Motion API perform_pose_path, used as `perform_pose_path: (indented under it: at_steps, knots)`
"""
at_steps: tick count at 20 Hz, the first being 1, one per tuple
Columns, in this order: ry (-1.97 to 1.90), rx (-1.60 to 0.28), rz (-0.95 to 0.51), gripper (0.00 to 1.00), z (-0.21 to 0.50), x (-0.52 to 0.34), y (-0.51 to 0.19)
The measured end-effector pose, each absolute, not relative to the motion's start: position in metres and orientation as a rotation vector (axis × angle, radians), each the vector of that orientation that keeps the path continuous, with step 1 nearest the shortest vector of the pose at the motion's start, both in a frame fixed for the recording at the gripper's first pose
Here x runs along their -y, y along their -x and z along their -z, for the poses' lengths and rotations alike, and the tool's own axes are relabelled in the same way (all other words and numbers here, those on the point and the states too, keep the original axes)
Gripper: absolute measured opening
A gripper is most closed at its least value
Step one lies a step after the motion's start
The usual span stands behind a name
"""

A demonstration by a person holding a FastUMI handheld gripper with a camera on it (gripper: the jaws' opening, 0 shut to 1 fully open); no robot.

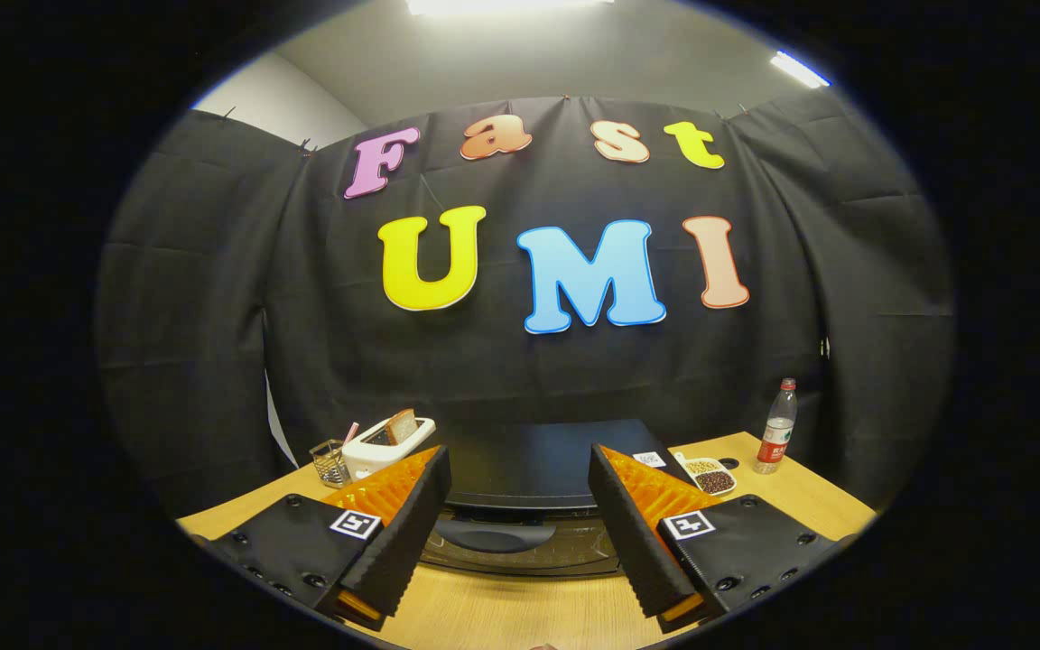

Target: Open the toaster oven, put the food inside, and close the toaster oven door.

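Your gripper (518,469) hangs with fingers spread wide and nothing between them, above a wooden table (520,614) in a black-draped booth.

From left: a small wire basket (330,462), then a white toaster (386,444) with a bread slice (403,424) standing in it. The dark toaster oven (529,492) sits just ahead between your fingers, its door handle (491,534) facing you. Far right, a dish of beans (711,476) and a bottle (777,427).

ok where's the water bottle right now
In the gripper view the water bottle stands upright at the table's far right corner, against the black cloth, just right of the dish of beans and well beyond the open gripper.
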State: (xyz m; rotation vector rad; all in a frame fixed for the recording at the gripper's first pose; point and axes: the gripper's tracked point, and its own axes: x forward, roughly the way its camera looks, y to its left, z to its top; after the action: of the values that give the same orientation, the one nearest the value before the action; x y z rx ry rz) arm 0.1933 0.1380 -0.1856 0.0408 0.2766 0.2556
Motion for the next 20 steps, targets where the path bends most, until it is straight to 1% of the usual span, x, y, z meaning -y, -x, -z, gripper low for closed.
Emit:
perform_pose_path:
  at_steps: [10, 18, 20]
  knots:
    - [0.028, -0.394, -0.269, 0.98, 0.258, -0.164, -0.211]
    - [0.035, -0.446, -0.24, 0.98, 0.285, -0.171, -0.219]
    - [0.032, -0.435, -0.228, 0.99, 0.285, -0.171, -0.22]
